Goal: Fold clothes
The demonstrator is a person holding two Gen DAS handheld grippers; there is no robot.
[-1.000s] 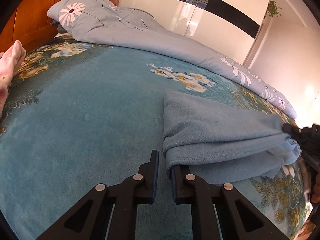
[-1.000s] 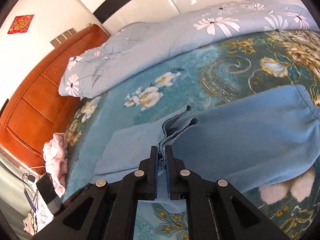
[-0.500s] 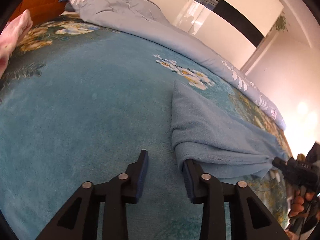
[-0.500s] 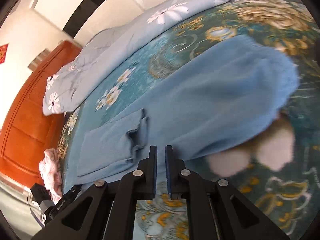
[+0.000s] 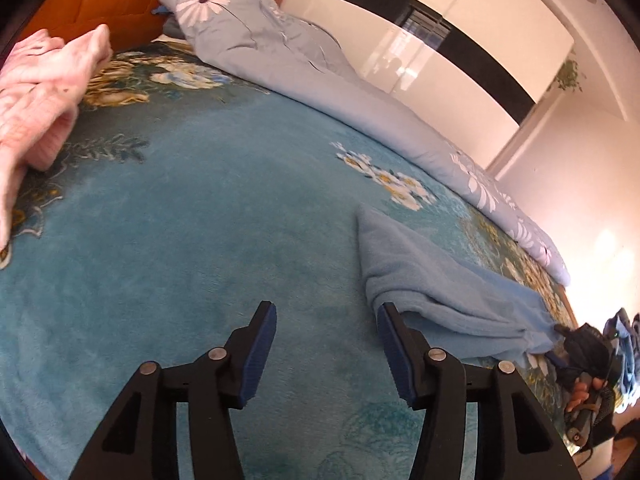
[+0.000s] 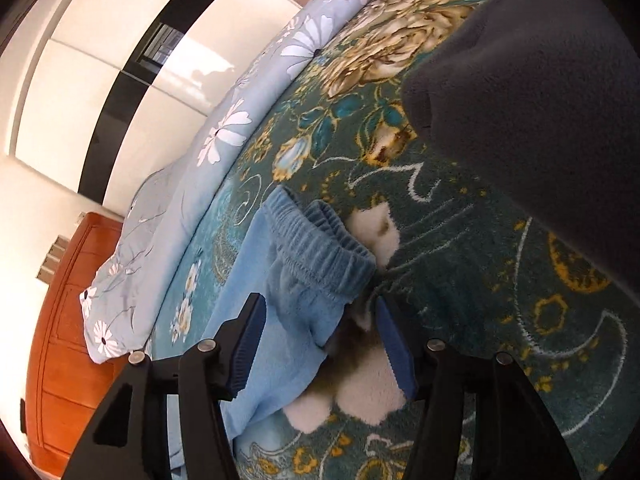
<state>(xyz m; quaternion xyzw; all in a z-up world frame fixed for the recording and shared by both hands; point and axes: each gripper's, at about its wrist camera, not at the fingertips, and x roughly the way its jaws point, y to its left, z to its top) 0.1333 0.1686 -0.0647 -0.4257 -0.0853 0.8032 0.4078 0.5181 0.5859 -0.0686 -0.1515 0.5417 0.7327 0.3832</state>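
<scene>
**Roughly: soft fleece trousers on the bed, both grippers spread and holding nothing**

Light blue trousers (image 5: 436, 280) lie along the near edge of the bed (image 5: 180, 240), on the teal floral blanket. Elastic waistband (image 6: 320, 248) points toward the foot end; the other end is doubled over into a thick layered edge beside the left gripper (image 5: 326, 344).

Handling, as a guess: fleece-type fabric, light, limp, not slippery, nothing fragile. It will sag and drag on the plush blanket, and layers may slip apart if only the top one is pinched. Best holds look like the gathered waistband, which is thicker and gives the pads something to bite, and the doubled edge at the left, taking all layers together.

Left gripper: jaws wide apart, empty, right finger just beside the folded edge; touching or not, can't tell. Right gripper (image 6: 320, 344): jaws apart, straddling the waistband corner, not clamped.

Hard to read: how many layers are in the fold; the trouser leg ends are tucked out of sight. A pink garment (image 5: 36, 92) at the head-end corner is cut off by the frame. A dark grey garment (image 6: 540, 100) near the foot end is only partly visible. A white patch under the waistband could be blanket pattern or lining, unclear.
</scene>
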